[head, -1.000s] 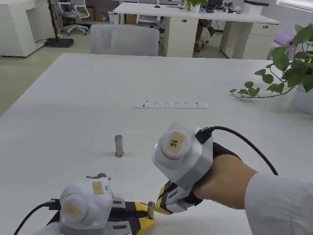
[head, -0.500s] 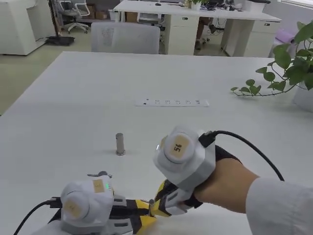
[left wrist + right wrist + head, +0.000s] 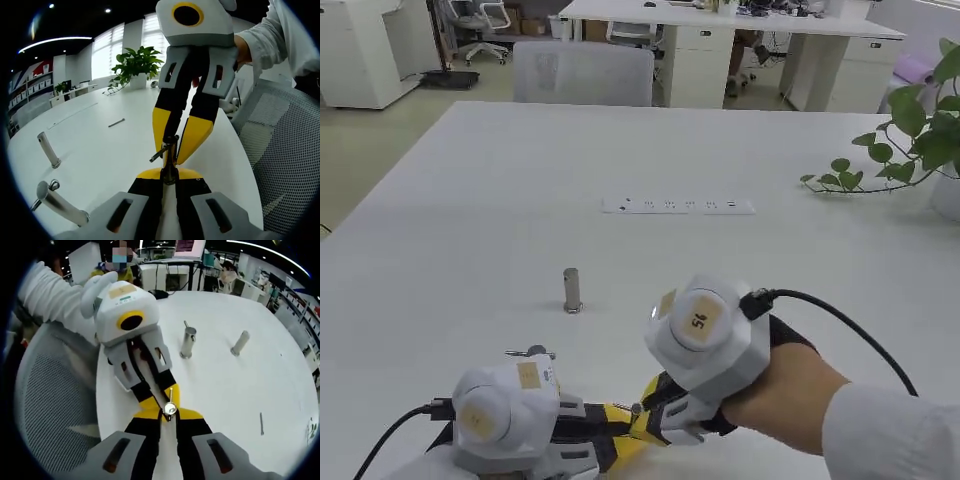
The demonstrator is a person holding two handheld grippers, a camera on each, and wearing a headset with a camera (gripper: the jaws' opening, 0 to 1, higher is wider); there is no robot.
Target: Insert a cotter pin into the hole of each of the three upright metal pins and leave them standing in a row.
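Two tongs meet at the near edge of the worktop (image 3: 470,200). We see the left tongs (image 3: 170,176) clenched on a pin (image 3: 170,162). The right tongs (image 3: 172,146) are clenched on a cotter (image 3: 159,153) at the top of this pin; we cannot tell how deep it sits in the hole. To the left stands a fitted pin (image 3: 532,352) that carries its own cotter. Farther off, a bare pin (image 3: 572,290) stands upright, apart from the others. One loose cotter (image 3: 116,122) lies flat on the worktop, to the right of the bare pin.
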